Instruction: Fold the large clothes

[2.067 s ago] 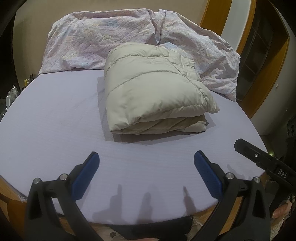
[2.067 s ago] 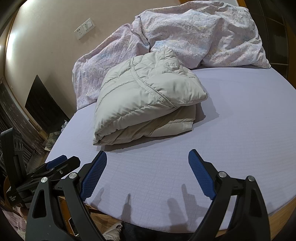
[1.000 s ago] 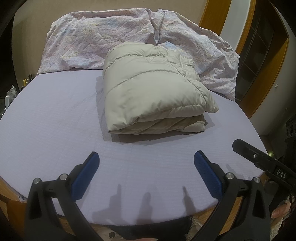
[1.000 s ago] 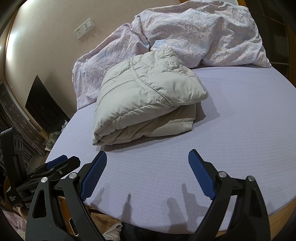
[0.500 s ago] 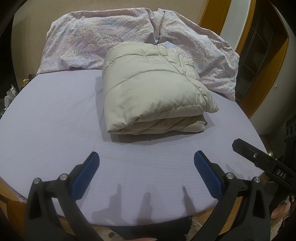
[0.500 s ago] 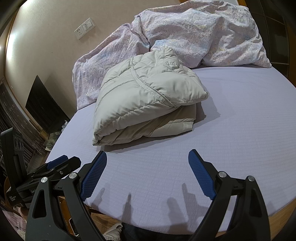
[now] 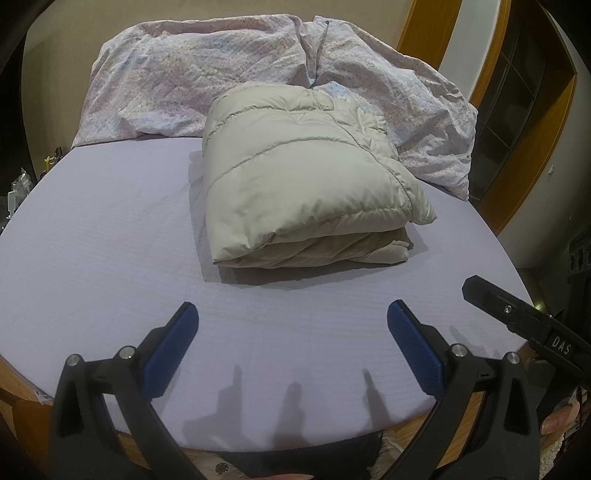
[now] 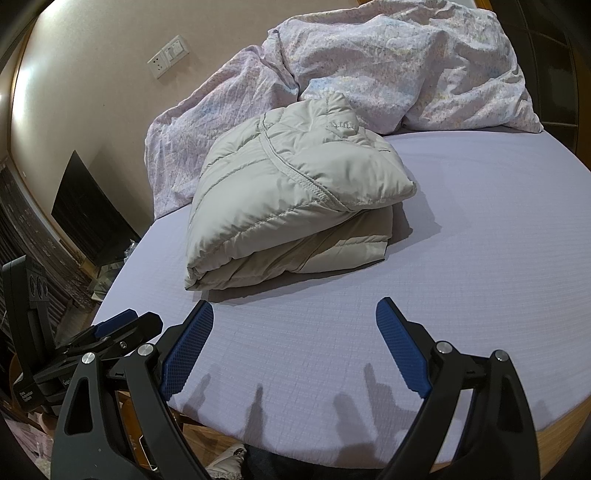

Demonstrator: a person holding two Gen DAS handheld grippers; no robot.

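Note:
A beige puffer jacket [image 7: 306, 177] lies folded into a thick bundle in the middle of the lilac bed sheet [image 7: 103, 236]; it also shows in the right wrist view [image 8: 291, 192]. My left gripper [image 7: 291, 325] is open and empty, held over the near edge of the bed, well short of the jacket. My right gripper [image 8: 295, 325] is open and empty too, over the near edge, apart from the jacket. The right gripper's finger shows at the right of the left wrist view [image 7: 517, 314], and the left gripper at the lower left of the right wrist view [image 8: 110, 332].
A crumpled floral duvet [image 7: 229, 70] is heaped at the head of the bed, behind the jacket. The wooden bed frame [image 8: 554, 421] rims the mattress. A wooden door frame [image 7: 424, 29] and a dark cabinet [image 8: 88, 210] stand beside the bed.
Almost nothing differs. The left wrist view has drifted very slightly; the jacket and both open grippers keep their places.

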